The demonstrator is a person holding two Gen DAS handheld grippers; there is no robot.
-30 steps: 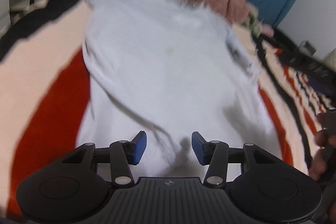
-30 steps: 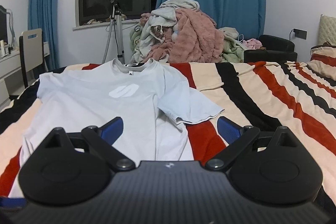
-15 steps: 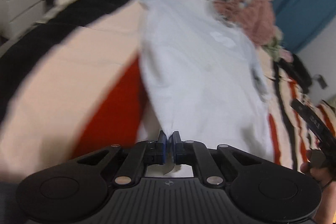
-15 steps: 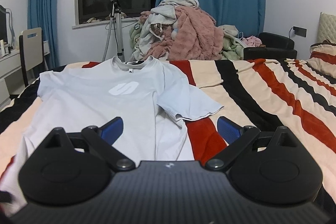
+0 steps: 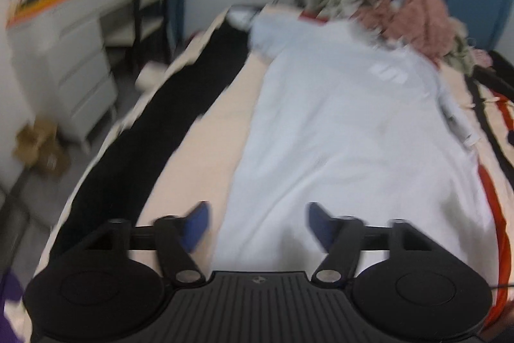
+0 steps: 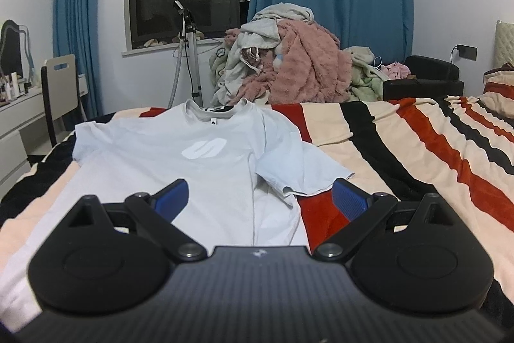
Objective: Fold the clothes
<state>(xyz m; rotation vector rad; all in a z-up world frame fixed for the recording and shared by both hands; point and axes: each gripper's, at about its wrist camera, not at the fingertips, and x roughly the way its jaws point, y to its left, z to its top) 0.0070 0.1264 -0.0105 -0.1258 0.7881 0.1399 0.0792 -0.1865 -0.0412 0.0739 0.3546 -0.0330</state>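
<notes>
A pale blue T-shirt (image 5: 347, 130) (image 6: 180, 163) with a white chest logo lies spread face up on the striped bed, collar at the far end. My left gripper (image 5: 257, 224) hangs open over the shirt's lower left hem, nothing between its blue pads. My right gripper (image 6: 260, 198) is open too, low above the shirt's lower right side, with its right pad near the right sleeve (image 6: 302, 172). That sleeve lies out on the blanket with a creased edge. The left wrist view is blurred by motion.
The bed carries a striped blanket (image 6: 417, 143) of red, black and cream. A heap of clothes (image 6: 289, 66) sits past the collar by the blue curtains. White drawers (image 5: 74, 79) and a chair (image 6: 61, 85) stand left of the bed, a tripod (image 6: 189, 53) at the window.
My left gripper was shut on the shirt's lower left hem half a second ago and is now open, the hem lying flat. The left view swung left. The right gripper stayed still.
</notes>
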